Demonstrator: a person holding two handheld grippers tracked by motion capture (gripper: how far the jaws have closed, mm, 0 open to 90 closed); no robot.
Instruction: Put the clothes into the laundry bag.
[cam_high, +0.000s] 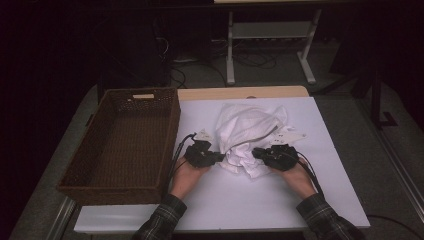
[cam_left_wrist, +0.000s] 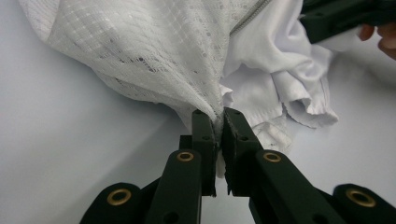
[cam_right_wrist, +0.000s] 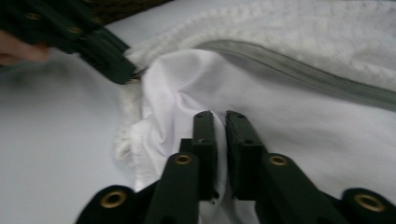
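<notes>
Wicker, dark brown and woven, forms the basket (cam_high: 120, 145) that stands left of the white garment (cam_high: 247, 135), its near wall just left of the person's left hand. The garment lies bunched near the middle of the pale table sheet (cam_high: 250, 200), a grey zip line running across its upper folds. Just left of the garment's near edge sits the left gripper (cam_high: 216, 158), held level and pointing right into the cloth; in the left gripper view (cam_left_wrist: 218, 116) its jaws stand almost together with a gathered pinch of the mesh-patterned fabric (cam_left_wrist: 154, 51) clamped between them, the cloth fanning up and away from the tips. At the garment's near right edge sits the right gripper (cam_high: 258, 153), pointing left toward the other one, so that the two face each other across the lowest fold. In the right gripper view (cam_right_wrist: 220, 116) its jaws stand narrow, with a thin fold of smooth white cloth (cam_right_wrist: 299, 135) caught in the slim gap between them. Both forearms, in plaid sleeves (cam_high: 327, 220), come in below the garment, and a cable trails back from each gripper toward the person.
</notes>
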